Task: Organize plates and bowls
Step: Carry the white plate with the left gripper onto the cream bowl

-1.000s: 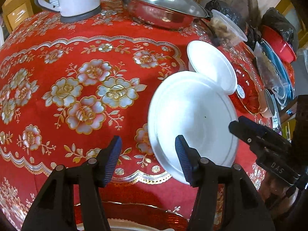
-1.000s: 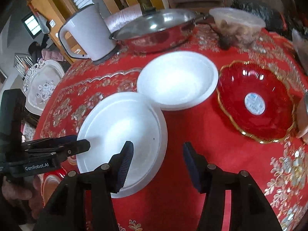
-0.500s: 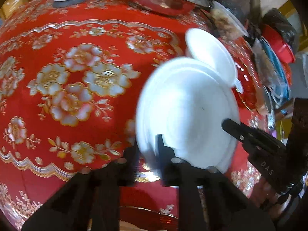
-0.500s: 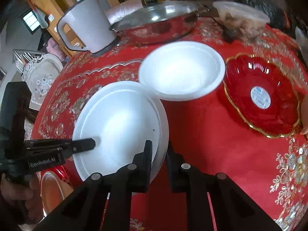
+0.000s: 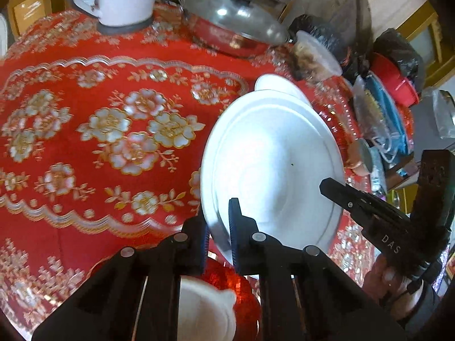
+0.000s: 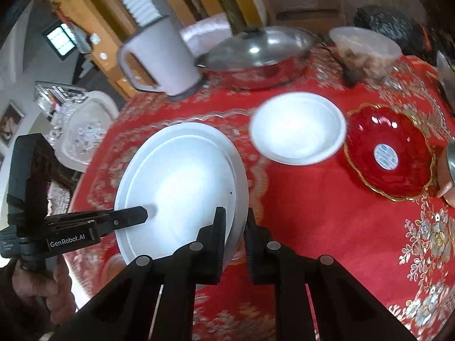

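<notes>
right wrist view: both grippers, right [image 6: 234, 227] & left [image 5: 217, 231], clamp opposite near-edge rims of large round white plate [image 6: 179, 187], lifted w/ smaller white bowl [image 6: 297, 128] beyond toward table's far edge.

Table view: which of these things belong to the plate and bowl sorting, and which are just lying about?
Job:
white plate, clamped at its rim by both the left gripper and the right gripper
white bowl
red glass dish

Lying about:
kettle
lidded pan
plastic food tub
</notes>
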`<state>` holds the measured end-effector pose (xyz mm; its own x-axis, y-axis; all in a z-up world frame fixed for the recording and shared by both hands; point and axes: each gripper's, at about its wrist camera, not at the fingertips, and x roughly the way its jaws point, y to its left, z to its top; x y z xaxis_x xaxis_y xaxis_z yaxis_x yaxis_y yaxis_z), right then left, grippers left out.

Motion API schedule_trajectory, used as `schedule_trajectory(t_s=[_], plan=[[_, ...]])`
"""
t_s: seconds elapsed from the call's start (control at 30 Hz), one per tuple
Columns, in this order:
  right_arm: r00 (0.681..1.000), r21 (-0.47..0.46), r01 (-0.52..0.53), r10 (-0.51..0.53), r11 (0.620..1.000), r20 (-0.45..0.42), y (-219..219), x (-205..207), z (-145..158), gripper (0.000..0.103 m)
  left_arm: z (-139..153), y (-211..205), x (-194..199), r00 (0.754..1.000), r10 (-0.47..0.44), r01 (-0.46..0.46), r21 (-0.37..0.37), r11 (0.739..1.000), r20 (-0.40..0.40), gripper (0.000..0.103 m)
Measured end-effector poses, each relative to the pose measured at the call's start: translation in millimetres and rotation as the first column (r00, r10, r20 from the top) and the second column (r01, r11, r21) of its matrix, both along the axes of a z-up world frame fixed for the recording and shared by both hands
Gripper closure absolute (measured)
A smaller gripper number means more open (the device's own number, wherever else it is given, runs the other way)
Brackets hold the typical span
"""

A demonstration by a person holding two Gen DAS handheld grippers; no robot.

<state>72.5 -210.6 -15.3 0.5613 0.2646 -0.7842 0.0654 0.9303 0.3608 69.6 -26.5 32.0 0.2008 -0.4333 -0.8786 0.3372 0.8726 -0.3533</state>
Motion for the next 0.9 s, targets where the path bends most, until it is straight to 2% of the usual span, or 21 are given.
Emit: schedule_trajectory(t_s=[0.17,0.3,0.53,0.67,0.8,0.9], plan=[[0.997,0.039,-0.076,0.075,0.996,0.034,29,-9,21,0.090,21,35,-21,0.999,0.049,-0.049,-0.015,0.999,0.005,0.093],[0.989,0.058,-0.143,0.141,0.988,0.036,55,-18,23,0.090,23,63,-44,0.997,0.078,-0.077,-0.006,0.997,0.004,0.092],[0.969,0.081,-0.245,0.248,0.966,-0.020,95,-37,3,0.089,8,103,-88,0.990,0.133,-0.132,0.023,0.991,-0.044,0.091],[0.951,0.081,-0.294,0.300,0.952,-0.077,116,-48,-18,0.089,-12,119,-106,0.982,0.169,-0.165,0.051,0.985,-0.083,0.091],[0.940,0.056,-0.317,0.322,0.947,-0.115,129,-53,-33,0.089,-29,127,-116,0.974,0.192,-0.184,0.072,0.980,-0.121,0.091],[0.937,0.036,-0.319,0.321,0.947,-0.138,133,-55,-42,0.089,-33,125,-118,0.975,0.186,-0.177,0.084,0.981,-0.120,0.091]])
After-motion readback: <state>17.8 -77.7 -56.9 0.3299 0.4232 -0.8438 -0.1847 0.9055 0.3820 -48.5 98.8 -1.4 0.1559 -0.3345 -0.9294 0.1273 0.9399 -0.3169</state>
